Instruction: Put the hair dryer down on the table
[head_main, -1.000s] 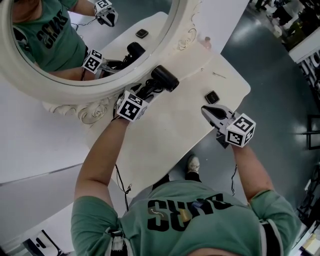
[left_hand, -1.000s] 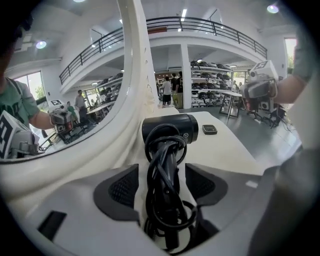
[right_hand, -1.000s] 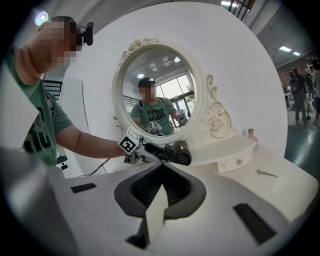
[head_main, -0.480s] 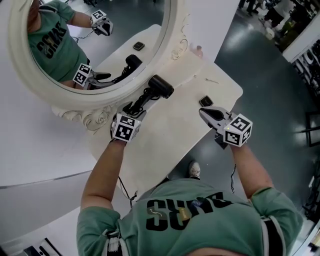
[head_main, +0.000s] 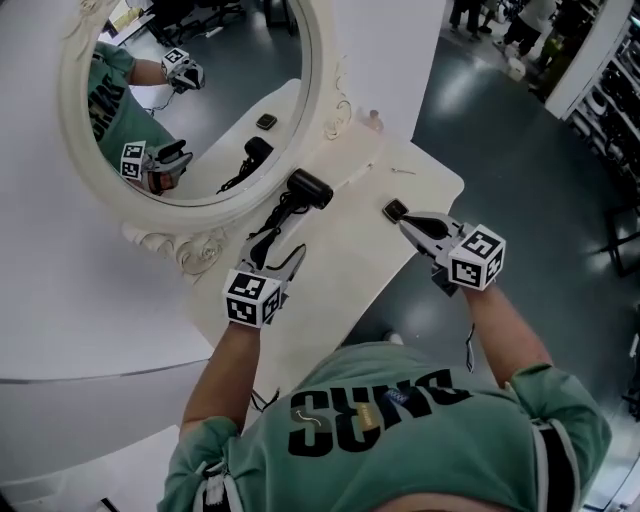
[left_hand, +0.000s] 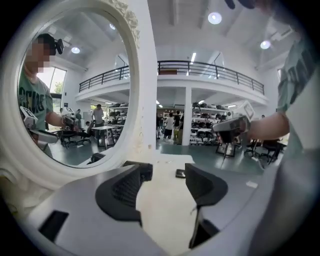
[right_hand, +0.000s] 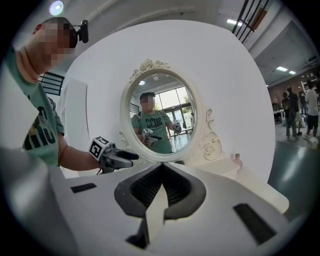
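- Hair dryer lies on the table, close beside the mirror.
- Left gripper, at its 7 o'clock, gapes wide and empty.
- Right gripper, pinched together on nothing, hovers at the table's 3 o'clock edge, with bare tabletop between the two.

We see the black plastic hair dryer lying flat on the cream-white table top, toward its far left side. Its stubby barrel sits at the far end, the handle runs back toward us, and its black cord is bunched at the near end.
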